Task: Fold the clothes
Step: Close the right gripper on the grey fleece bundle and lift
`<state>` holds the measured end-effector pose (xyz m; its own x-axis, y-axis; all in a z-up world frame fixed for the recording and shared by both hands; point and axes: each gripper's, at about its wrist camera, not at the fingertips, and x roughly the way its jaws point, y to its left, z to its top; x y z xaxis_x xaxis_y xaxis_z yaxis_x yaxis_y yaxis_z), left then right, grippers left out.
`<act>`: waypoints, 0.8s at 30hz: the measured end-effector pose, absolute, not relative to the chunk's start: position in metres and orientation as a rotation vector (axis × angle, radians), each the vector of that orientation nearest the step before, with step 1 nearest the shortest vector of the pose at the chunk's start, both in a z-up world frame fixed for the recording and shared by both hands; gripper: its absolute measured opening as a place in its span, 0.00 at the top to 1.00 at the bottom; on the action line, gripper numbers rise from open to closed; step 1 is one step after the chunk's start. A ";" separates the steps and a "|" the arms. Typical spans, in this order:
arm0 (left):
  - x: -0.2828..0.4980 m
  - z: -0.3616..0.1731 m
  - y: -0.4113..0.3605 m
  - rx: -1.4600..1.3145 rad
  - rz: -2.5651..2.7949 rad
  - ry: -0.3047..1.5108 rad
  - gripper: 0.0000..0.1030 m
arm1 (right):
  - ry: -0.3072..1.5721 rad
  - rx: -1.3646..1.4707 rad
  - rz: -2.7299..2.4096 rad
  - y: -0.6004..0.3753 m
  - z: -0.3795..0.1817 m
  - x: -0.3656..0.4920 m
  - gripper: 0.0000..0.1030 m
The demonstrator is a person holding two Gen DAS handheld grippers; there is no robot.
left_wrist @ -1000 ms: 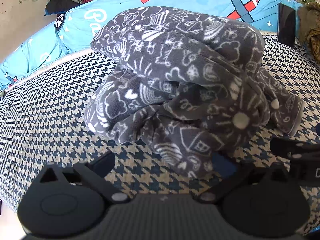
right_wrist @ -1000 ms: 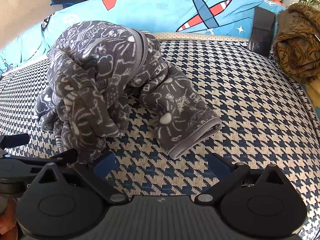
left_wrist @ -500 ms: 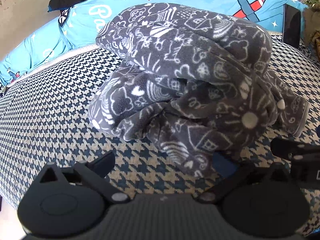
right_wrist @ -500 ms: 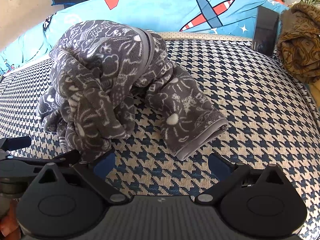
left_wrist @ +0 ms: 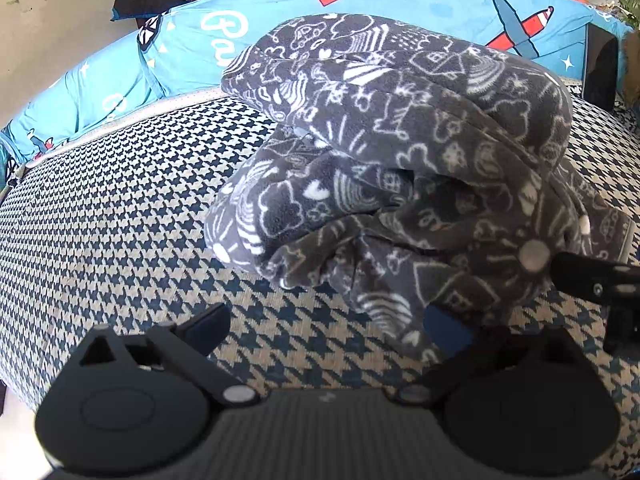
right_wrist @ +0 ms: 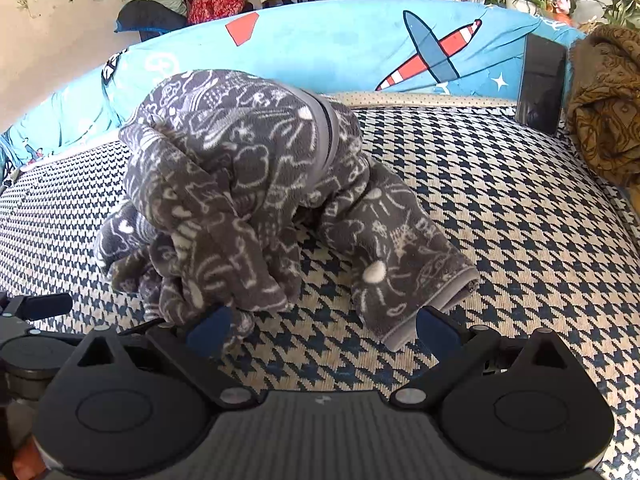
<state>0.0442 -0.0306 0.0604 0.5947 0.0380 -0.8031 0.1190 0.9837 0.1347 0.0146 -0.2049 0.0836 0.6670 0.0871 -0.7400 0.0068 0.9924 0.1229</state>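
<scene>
Houndstooth bed (left_wrist: pixel 100 208), bunched fleece (left_wrist: pixel 400 168), sleeve cuff (right_wrist: pixel 432 312) clear only in rt view

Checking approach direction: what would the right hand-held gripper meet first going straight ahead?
Probably the cuffed sleeve of the crumpled grey doodle-print fleece garment, though depth is unclear; both fingers are spread open.

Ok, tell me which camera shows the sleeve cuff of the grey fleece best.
Right wrist view: the sleeve cuff lies in full sight, its grey trim edge facing the camera on the houndstooth cover. In the left wrist view only a sliver of it shows behind the bunched fleece.
</scene>
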 end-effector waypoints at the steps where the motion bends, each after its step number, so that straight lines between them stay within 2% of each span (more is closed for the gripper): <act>1: 0.045 0.061 -0.028 0.175 -0.042 0.934 0.00 | 0.828 0.128 0.058 -0.204 0.085 0.014 0.03; 10: 0.053 0.065 -0.003 0.129 0.032 0.932 0.00 | 0.710 0.196 0.183 -0.187 0.096 0.020 0.04; 12: 0.054 0.067 0.004 0.115 0.051 0.929 0.00 | 0.713 0.191 0.185 -0.181 0.094 0.025 0.09; 14: 0.055 0.069 0.013 0.095 0.073 0.922 0.00 | 0.726 0.190 0.185 -0.176 0.090 0.030 0.23; 16: 0.056 0.072 0.022 0.075 0.096 0.915 0.00 | 0.733 0.201 0.192 -0.173 0.087 0.035 0.33; 18: 0.056 0.075 0.032 0.052 0.116 0.910 0.00 | 0.729 0.204 0.197 -0.170 0.085 0.038 0.36; 21: 0.057 0.080 0.046 0.017 0.146 0.902 0.00 | 0.726 0.194 0.210 -0.164 0.083 0.042 0.46; 24: 0.057 0.084 0.060 -0.008 0.172 0.884 0.00 | 0.704 0.199 0.264 -0.159 0.083 0.041 0.49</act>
